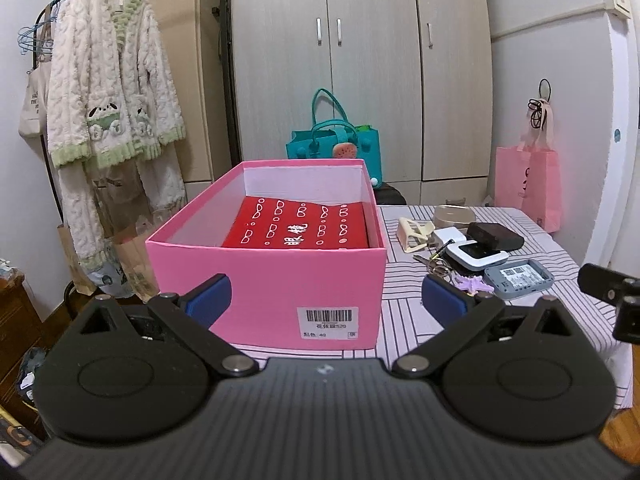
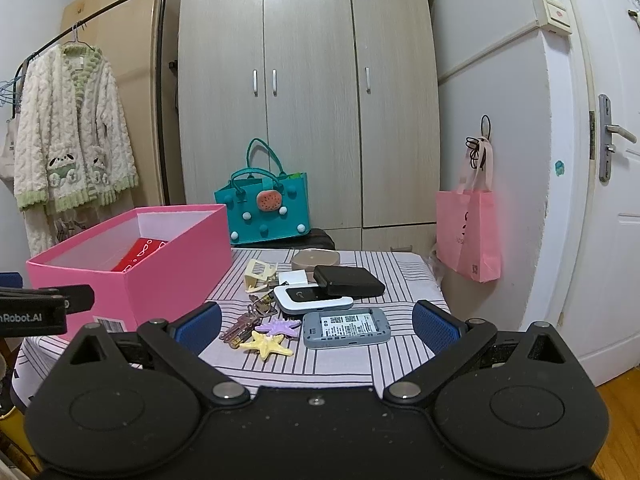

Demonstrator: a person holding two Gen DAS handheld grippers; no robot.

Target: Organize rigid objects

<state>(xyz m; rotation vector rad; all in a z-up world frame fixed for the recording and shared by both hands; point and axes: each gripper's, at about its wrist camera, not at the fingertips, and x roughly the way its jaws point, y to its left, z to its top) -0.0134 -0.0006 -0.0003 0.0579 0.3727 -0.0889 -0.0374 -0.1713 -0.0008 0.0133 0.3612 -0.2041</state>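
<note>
The pink box stands open on the left part of the striped tablecloth, and the left wrist view looks straight down into it: a red packet with white markings lies flat on its floor, and a barcode label sits on the near wall. From the right wrist view only a red corner of that packet shows over the rim. That view instead lays out the loose pile to the right of the box: a grey device lying label-up, a white device behind it with a black case resting partly on it, a bunch of keys, a yellow starfish touching a purple starfish, and a cream hair clip. The left gripper hangs spread wide before the box, holding nothing; the right gripper is likewise spread and empty, short of the pile.
</note>
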